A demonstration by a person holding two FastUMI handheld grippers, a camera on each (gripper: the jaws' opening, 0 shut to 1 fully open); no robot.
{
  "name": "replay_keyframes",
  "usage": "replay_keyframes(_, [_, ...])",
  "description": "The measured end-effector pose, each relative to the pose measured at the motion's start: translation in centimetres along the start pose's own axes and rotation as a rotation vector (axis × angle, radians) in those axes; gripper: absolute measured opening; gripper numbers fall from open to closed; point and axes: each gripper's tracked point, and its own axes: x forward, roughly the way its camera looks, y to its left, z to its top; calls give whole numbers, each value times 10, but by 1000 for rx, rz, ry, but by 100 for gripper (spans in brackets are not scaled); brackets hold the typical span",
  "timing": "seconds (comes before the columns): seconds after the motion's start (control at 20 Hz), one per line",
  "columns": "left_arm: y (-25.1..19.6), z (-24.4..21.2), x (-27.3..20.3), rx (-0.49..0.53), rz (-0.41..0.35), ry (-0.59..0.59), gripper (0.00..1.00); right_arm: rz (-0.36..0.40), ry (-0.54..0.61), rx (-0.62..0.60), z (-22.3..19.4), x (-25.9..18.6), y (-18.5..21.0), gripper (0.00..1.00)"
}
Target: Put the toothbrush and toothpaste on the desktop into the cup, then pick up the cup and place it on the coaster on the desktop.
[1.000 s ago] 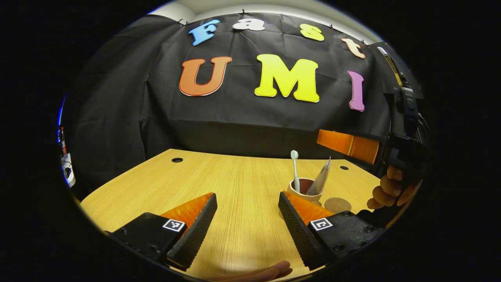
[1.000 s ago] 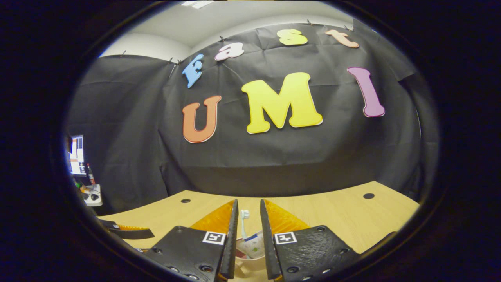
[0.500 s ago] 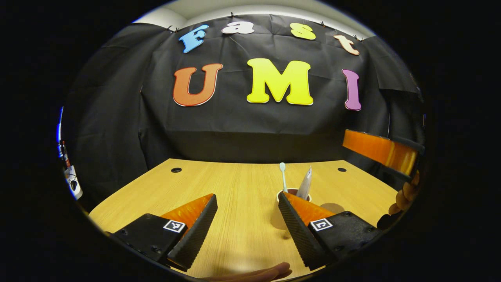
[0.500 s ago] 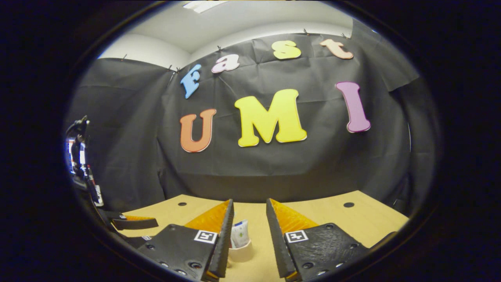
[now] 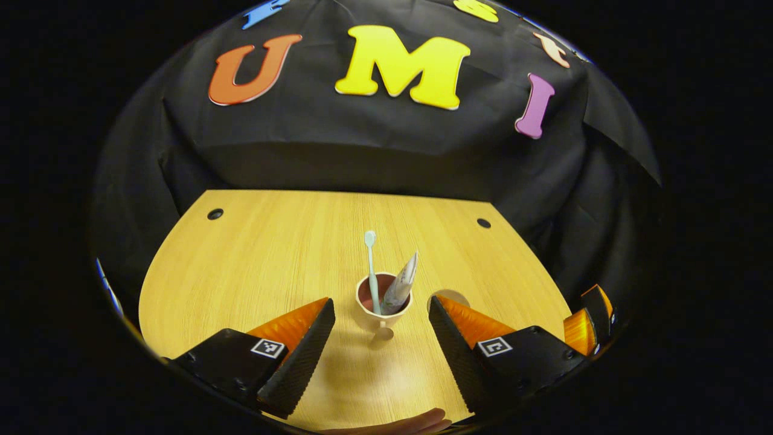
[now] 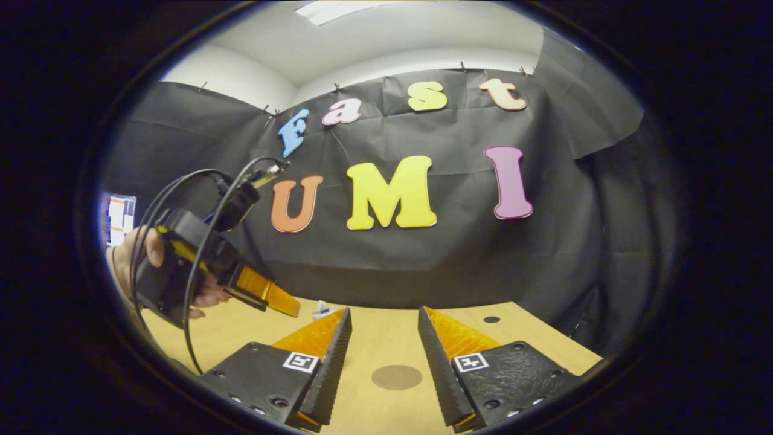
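Note:
A pinkish cup stands on the wooden table, its small handle turned toward me. A white toothbrush and a toothpaste tube stand upright in it. My left gripper hovers open just short of the cup, which lies centred ahead of the gap. The round brown coaster peeks out beside the cup. In the right gripper view the coaster lies flat between the fingers of my open right gripper. The toothpaste top shows beyond one finger.
A hand holds the left gripper with its cables at the left of the right gripper view. The right gripper sits at the table's right edge. Two cable holes mark the far corners.
The right gripper opened, let go of the toothpaste in the cup and drew back to the right. The left gripper tilted down and swung to face the cup.

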Motion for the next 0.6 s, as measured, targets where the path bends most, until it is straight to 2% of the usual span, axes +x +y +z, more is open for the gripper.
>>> replay_keyframes(0.05, [0, -9, 8, 12, 5, 76, 96, 6, 5, -1, -6, -3, -5, 71])
replay_keyframes(0.15, [-14, -28, 22, 10, -40, 225, 95, 30, 12, 0, -15, -8, -13, 77])
replay_keyframes(0.2, [-15, -35, 29, 1, -30, 272, 94, 45, 18, 7, -21, -9, -15, 79])
replay_keyframes(0.3, [-7, -40, 43, -22, 36, 327, 93, 82, 32, 36, -30, -12, -18, 83])
replay_keyframes(0.35, [-5, -44, 49, -28, 52, 361, 93, 102, 46, 42, -37, -12, -18, 88])
replay_keyframes(0.45, [4, -47, 62, -32, 91, 409, 92, 107, 52, 37, -40, -13, -25, 94])
replay_keyframes(0.6, [8, -56, 83, -62, 100, 485, 89, 104, 41, 42, -39, -14, -30, 95])
